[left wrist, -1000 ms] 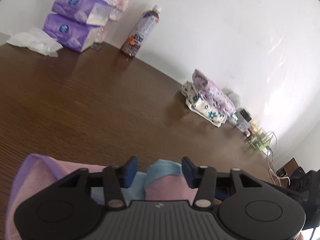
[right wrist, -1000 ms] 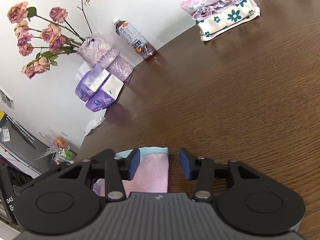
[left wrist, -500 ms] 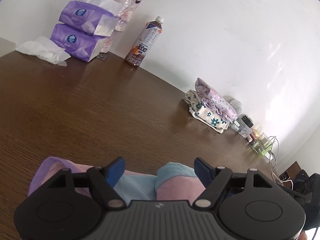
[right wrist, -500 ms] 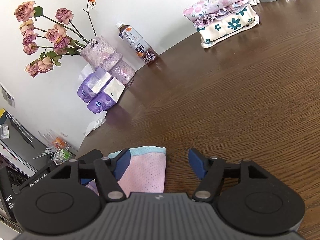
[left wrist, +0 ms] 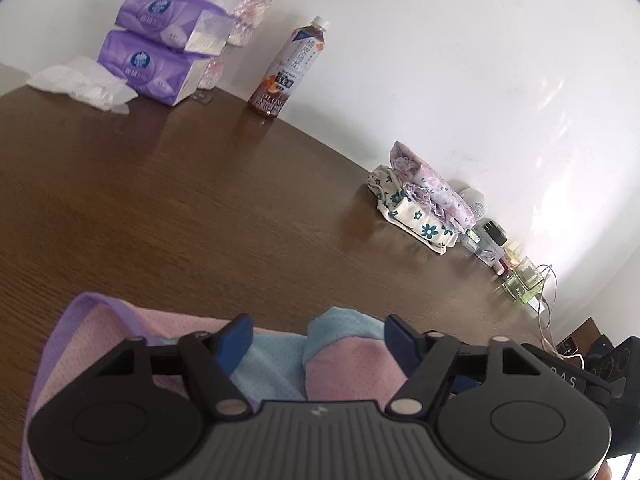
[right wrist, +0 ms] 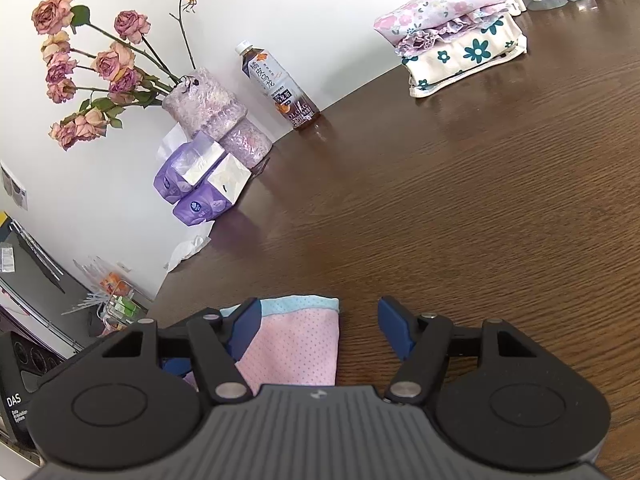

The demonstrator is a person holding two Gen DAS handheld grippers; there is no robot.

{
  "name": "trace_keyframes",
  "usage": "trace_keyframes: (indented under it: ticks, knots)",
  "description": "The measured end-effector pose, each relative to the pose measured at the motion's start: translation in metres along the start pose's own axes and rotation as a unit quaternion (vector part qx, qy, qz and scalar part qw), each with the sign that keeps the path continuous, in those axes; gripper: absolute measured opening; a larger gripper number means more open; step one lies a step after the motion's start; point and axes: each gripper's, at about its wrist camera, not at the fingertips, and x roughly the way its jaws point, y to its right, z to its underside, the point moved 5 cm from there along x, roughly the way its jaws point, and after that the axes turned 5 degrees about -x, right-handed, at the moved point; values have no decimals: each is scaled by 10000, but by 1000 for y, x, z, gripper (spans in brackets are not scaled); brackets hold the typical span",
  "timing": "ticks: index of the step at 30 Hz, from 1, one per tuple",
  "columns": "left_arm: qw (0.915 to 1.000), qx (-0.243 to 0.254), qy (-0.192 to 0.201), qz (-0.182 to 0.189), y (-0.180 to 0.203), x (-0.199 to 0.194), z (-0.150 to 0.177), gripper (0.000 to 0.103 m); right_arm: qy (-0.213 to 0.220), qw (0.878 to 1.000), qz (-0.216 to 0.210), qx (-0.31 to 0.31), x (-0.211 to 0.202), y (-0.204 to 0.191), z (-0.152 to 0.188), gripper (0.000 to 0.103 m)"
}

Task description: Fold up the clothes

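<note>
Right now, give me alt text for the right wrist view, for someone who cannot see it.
The right tongs hang open over a folded pink garment with a light blue hem, lying on a dark wooden table. Along the far wall stand a vase of dried roses, purple tissue packs, a tea bottle and a stack of folded floral cloths.

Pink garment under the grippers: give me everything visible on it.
The pink garment looks like perforated mesh fabric, with a light blue band at one edge and lavender trim at another. It lies folded flat on the brown wooden table. Both grippers are open above it, gripping nothing.
</note>
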Motion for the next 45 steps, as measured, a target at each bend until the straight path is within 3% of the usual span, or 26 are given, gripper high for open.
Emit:
trace_keyframes:
  ticks: [4,6,9,16,23,45]
  knots:
    - [10000,43,-16,-19,-1,1,1,41,-93,10000,22,-22,3,-2,2,46]
    - [9999,108,-31,8,0,2,1,39,-134,9999,35,-14,4,-1,3,38]
    - [9998,184,-6,-22,2,1,2,39,-138,9999,24,10,4,0,3,37]
    - [9999,89,51,-116,-1,-2,0,66,-43,9999,-53,86,-1,4,2,57]
    - [9999,25,53,-86,-2,-3,-1,71,43,10000,5,77,-5,6,-1,67]
    - [9998,57,123,-128,-2,-7,-3,73,16,9999,81,-78,-8,2,1,70]
